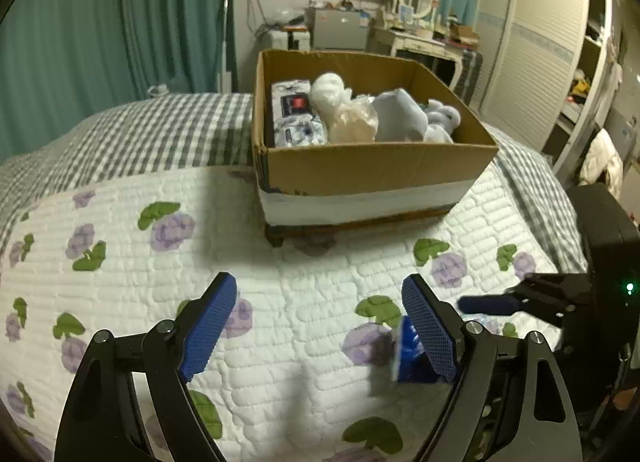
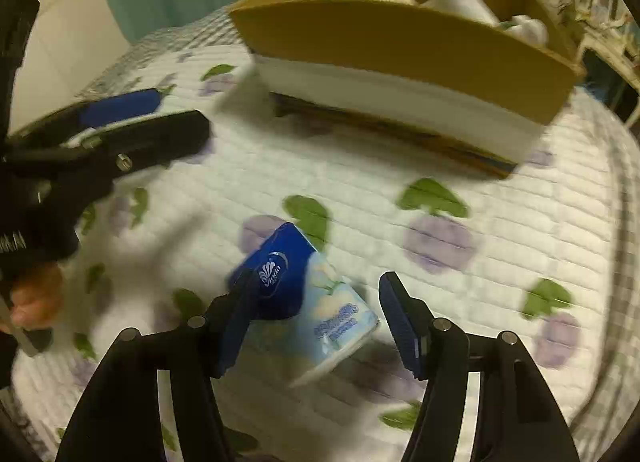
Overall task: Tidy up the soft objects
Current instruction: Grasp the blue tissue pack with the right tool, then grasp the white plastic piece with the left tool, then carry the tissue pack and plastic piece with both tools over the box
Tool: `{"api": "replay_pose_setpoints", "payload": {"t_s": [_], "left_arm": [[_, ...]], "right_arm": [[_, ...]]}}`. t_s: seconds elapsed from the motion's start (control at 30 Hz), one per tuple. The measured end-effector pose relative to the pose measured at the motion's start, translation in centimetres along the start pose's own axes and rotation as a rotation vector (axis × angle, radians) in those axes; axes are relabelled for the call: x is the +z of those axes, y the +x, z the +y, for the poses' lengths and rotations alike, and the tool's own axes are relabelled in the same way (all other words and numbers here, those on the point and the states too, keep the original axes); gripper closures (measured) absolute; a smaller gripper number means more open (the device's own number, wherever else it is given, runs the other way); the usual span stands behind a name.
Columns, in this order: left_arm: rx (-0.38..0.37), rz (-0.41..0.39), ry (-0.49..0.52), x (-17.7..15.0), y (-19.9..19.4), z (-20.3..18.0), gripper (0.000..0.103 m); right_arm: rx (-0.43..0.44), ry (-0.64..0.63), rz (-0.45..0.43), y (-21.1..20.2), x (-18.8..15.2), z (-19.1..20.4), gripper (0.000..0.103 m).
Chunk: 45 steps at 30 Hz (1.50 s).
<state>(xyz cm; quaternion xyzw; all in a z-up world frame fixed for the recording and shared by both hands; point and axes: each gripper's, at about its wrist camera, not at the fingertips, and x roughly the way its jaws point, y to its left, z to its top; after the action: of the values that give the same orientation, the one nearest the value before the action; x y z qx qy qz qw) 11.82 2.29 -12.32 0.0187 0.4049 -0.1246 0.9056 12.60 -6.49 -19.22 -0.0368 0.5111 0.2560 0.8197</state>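
A blue and white tissue pack [image 2: 308, 302] lies on the quilted bed between the open fingers of my right gripper [image 2: 316, 322], close to the left finger. In the left wrist view the pack [image 1: 410, 350] shows partly behind my right finger pad [image 1: 430, 326]. My left gripper [image 1: 320, 322] is open and empty over the quilt. The right gripper [image 1: 492, 304] shows at the right edge of that view. A cardboard box [image 1: 376, 169] on the bed holds tissue packs, white and pale soft items and bags; it also shows in the right wrist view [image 2: 400, 49].
The white quilt with purple flowers [image 1: 280, 342] covers the bed over a grey checked sheet [image 1: 160, 133]. Green curtains [image 1: 100, 21] hang at the left. A dresser, a small fridge and a wardrobe [image 1: 532, 61] stand beyond the bed.
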Motion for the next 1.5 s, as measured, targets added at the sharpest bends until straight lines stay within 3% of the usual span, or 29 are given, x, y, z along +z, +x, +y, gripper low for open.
{"api": "replay_pose_setpoints", "payload": {"t_s": [0.13,0.17,0.2,0.27,0.37,0.6,0.77,0.87,0.9,0.93,0.97,1.0,1.07,1.23,1.5], "left_arm": [[-0.002,0.011,-0.009,0.0,0.4,0.2,0.018],[0.000,0.012,-0.012,0.0,0.5,0.3,0.018],[0.000,0.012,-0.015,0.0,0.5,0.3,0.018],[0.000,0.011,-0.019,-0.1,0.5,0.4,0.018],[-0.012,0.021,-0.012,-0.4,0.7,-0.1,0.018],[-0.125,0.104,0.046,-1.9,3.0,-3.9,0.018],[-0.189,0.158,0.106,-2.9,5.3,-7.2,0.018],[-0.145,0.238,0.130,-4.0,7.4,-8.4,0.019],[-0.117,0.251,0.143,-4.5,7.9,-8.7,0.026],[-0.089,0.242,0.165,-5.0,7.9,-9.0,0.028],[-0.079,0.224,0.188,-5.4,7.7,-9.4,0.036],[-0.094,0.219,0.196,-5.6,7.5,-9.7,0.052],[-0.123,0.206,0.207,-5.7,6.9,-10.0,0.061],[-0.147,0.182,0.166,-6.0,5.7,-8.8,0.066],[-0.120,0.104,0.134,-5.6,2.0,-6.0,0.066]], "right_arm": [[0.080,0.034,0.043,1.4,-0.2,0.3,0.043],[0.102,0.056,0.030,1.1,-0.3,0.1,0.062],[0.124,0.077,0.019,0.6,-0.3,-0.3,0.075],[0.123,0.094,-0.004,-0.6,-0.3,-0.8,0.082],[0.070,0.140,-0.066,-2.4,-0.3,-1.9,0.083],[-0.063,0.268,-0.134,-4.6,-0.5,-5.3,0.084],[-0.084,0.307,-0.172,-6.2,-0.9,-6.9,0.084],[-0.103,0.320,-0.179,-6.6,-1.2,-7.8,0.084],[-0.109,0.326,-0.180,-6.6,-1.2,-8.1,0.084],[-0.113,0.331,-0.181,-6.7,-1.4,-8.3,0.084],[-0.115,0.335,-0.182,-6.7,-1.5,-8.5,0.084],[-0.118,0.340,-0.183,-6.7,-1.5,-8.7,0.084],[-0.126,0.342,-0.184,-6.7,-1.6,-8.9,0.084],[-0.126,0.339,-0.197,-7.1,-1.7,-9.0,0.084],[-0.141,0.298,-0.250,-8.2,-1.2,-6.9,0.084]]}}
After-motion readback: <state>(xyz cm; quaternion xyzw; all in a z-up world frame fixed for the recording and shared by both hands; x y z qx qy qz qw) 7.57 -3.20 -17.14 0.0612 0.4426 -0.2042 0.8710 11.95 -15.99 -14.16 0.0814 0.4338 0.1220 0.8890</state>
